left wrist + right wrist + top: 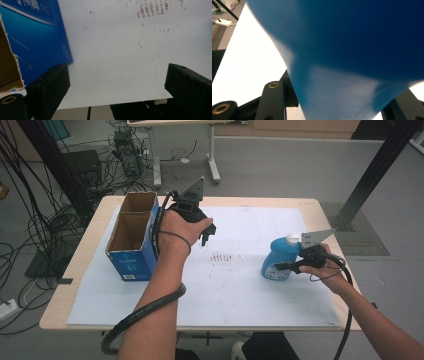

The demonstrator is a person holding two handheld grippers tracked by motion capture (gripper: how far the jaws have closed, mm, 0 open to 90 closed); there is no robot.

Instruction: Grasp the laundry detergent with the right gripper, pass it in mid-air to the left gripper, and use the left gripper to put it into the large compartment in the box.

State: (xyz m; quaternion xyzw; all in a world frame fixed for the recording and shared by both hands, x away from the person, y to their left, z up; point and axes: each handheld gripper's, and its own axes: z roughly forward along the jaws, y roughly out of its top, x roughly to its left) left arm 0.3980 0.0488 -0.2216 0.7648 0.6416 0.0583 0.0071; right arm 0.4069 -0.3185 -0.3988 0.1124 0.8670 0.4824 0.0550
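From the right gripper view I get the blue bottle [352, 50] as a blur that crowds the lens, so its label and its lower end are lost to me, and my own jaws are cut off at the bottom corners. In the high view I read it better: one rounded blue bottle [278, 259] with a white cap, standing on the white sheet [240, 290] at the table's right side, well apart from the box. My right gripper [290, 266] is clamped around its body. My left gripper [205, 234] hangs over the sheet just beside the one open blue cardboard box [134, 236], jaws spread wide with nothing between them. The box has two compartments, and I cannot see to the bottom of either.
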